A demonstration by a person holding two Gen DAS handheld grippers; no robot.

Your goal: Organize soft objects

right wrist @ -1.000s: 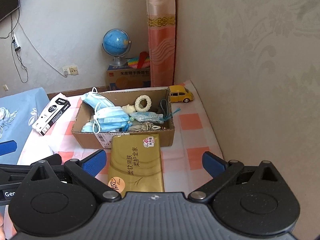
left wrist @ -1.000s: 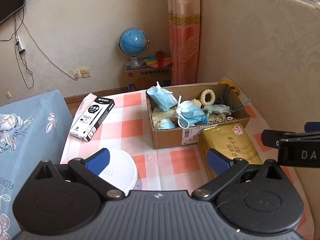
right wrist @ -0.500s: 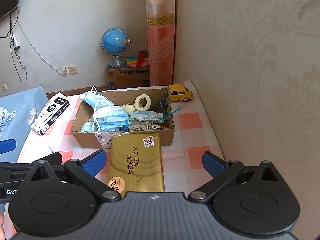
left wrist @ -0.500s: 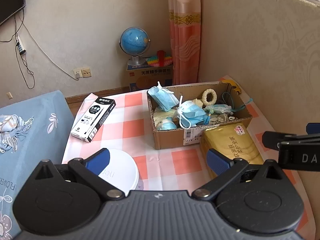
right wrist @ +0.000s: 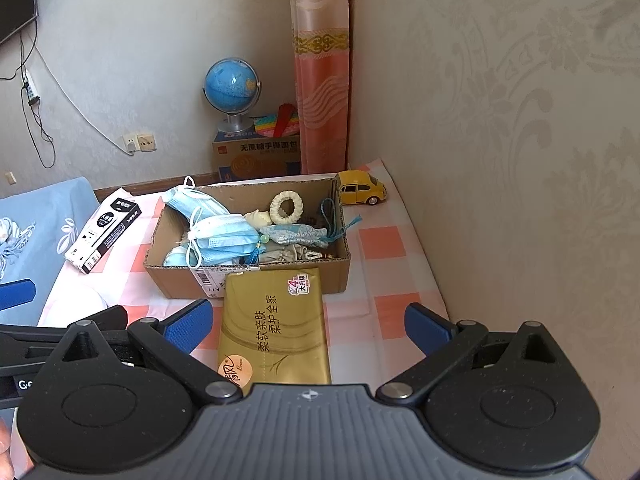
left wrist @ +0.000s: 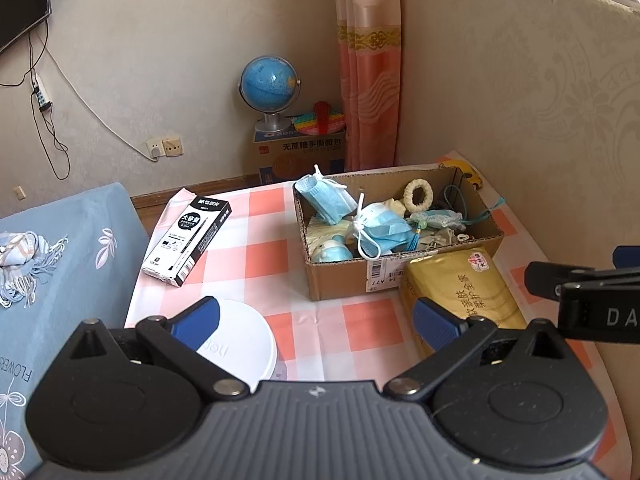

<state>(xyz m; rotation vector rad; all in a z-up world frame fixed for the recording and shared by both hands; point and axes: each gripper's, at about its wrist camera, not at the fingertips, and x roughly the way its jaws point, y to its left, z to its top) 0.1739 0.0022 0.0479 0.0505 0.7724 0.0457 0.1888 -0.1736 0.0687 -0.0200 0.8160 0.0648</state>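
Beige patterned walls meet at a corner behind a table (left wrist: 280, 256) spread with a pink-and-white checked cloth, a pink curtain (left wrist: 368, 80) hanging in that corner at upper centre of both views.

At centre frame an open cardboard box (right wrist: 248, 280) sits on the cloth. Inside it lie blue face masks (right wrist: 224, 232) on the left side, a cream knitted ring (right wrist: 286, 208) leaning toward the back wall, and a pale blue pouch (right wrist: 296, 236) with a teal tassel cord draped over the box's right edge. Touching the box's front wall, a gold tissue pack (right wrist: 276, 324) lies flat, running toward the bottom of the right wrist view.

Left of the box, apart from it, lies a black-and-white pen box (left wrist: 188, 240). A white round lid (left wrist: 244, 340) sits lower left in the left wrist view, partly behind the left gripper (left wrist: 316, 320), whose blue-padded jaws are spread wide and hold nothing. The right gripper (right wrist: 308, 322) likewise stands wide apart and empty, the tissue pack showing between its fingers but not touched by them.

A yellow toy car (right wrist: 360, 192) stands just beyond the box's right rear corner. Behind the table a blue globe (right wrist: 232, 88) rests on a printed carton (right wrist: 256, 156). Blue floral fabric (left wrist: 60, 260) fills the left edge.
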